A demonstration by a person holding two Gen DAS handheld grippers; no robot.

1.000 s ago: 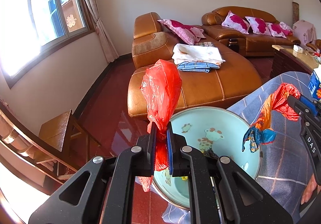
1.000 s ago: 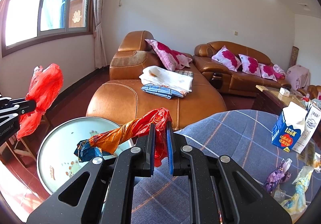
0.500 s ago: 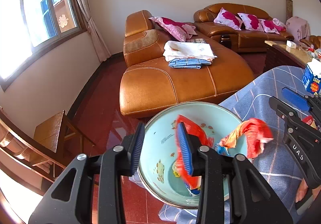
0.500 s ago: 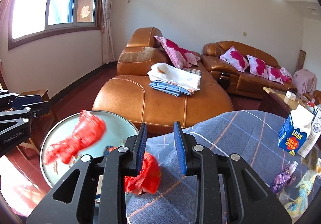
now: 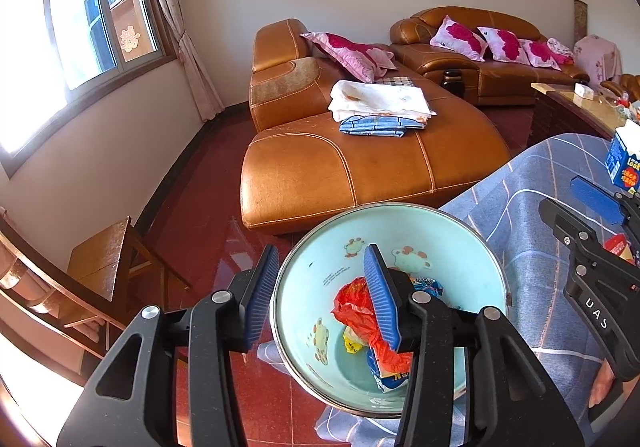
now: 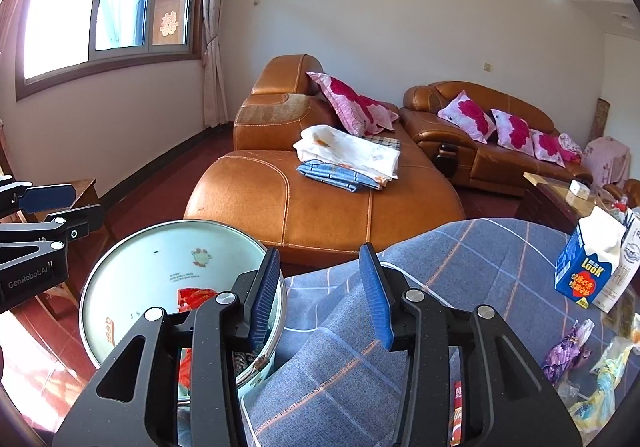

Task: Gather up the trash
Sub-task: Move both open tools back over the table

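Tan leather sofas [image 5: 360, 163] fill a sunlit room with a glossy red floor [image 5: 200, 215].
Blue checked cloth [image 6: 460, 267] covers the table, where a round pale-blue enamel basin [image 5: 460, 247] sits at the edge, with crinkled red plastic trash [image 5: 352, 307] lying inside it. Left gripper [image 5: 320, 295] over the basin and right gripper [image 6: 320, 295] at its rim are both opening, ribbed blue pads apart, nothing between them. More wrappers [image 6: 568, 351] lie near a blue carton [image 6: 584, 267].
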